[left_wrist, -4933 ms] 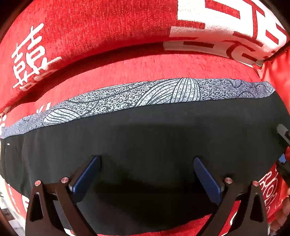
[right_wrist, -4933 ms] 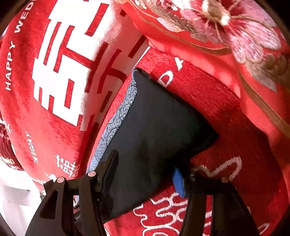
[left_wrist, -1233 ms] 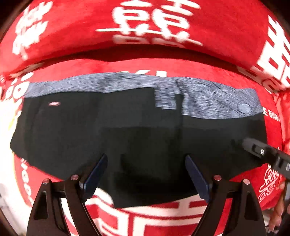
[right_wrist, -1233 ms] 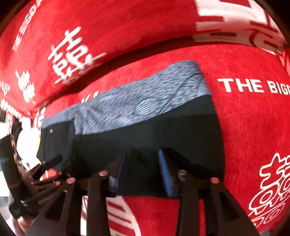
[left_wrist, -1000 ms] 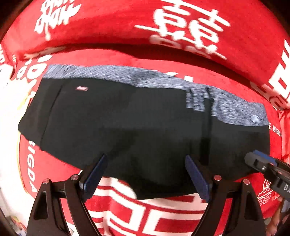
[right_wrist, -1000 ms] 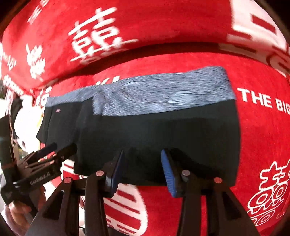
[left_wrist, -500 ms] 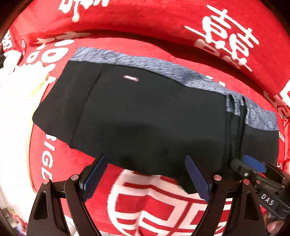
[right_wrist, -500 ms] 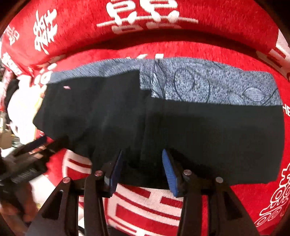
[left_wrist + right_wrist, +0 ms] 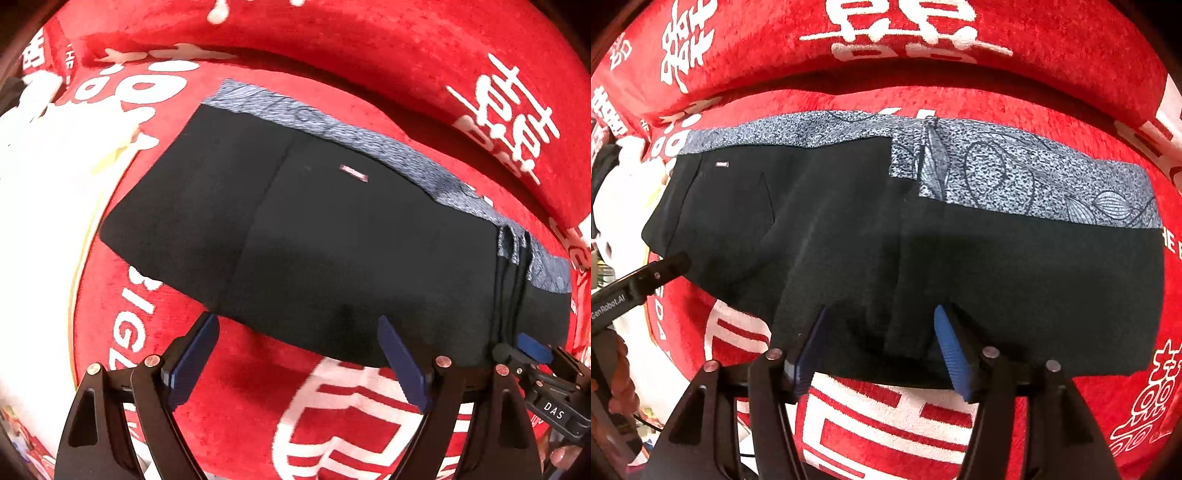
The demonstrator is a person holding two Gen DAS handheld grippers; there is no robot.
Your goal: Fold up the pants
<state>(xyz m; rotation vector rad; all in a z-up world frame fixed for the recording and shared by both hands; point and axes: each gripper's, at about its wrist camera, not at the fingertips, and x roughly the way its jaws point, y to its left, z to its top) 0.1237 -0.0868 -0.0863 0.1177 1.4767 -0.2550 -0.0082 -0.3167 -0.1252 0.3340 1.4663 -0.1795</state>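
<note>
One pants [image 9: 332, 240], black with grey patterned waistband at far edge, folded flat on red sofa cover [image 9: 258, 387]. Left tool [image 9: 295, 358] spread wide, holding nothing. Right tool [image 9: 879, 350] parted, straddling bunched near hem; contact unclear. White item [image 9: 37, 221] far left, cut off.

Black pants [image 9: 871, 236] flat on red cover [image 9: 1052, 122]; right gripper [image 9: 879, 347] open at near hem

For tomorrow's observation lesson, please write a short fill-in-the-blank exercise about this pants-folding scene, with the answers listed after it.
1. The pants are mostly ____ in colour.
2. Their patterned waistband is ____.
3. They lie on a ____ cover with white lettering.
4. The left gripper has its jaws ____, holding nothing.

Answers: black; grey; red; open
</note>
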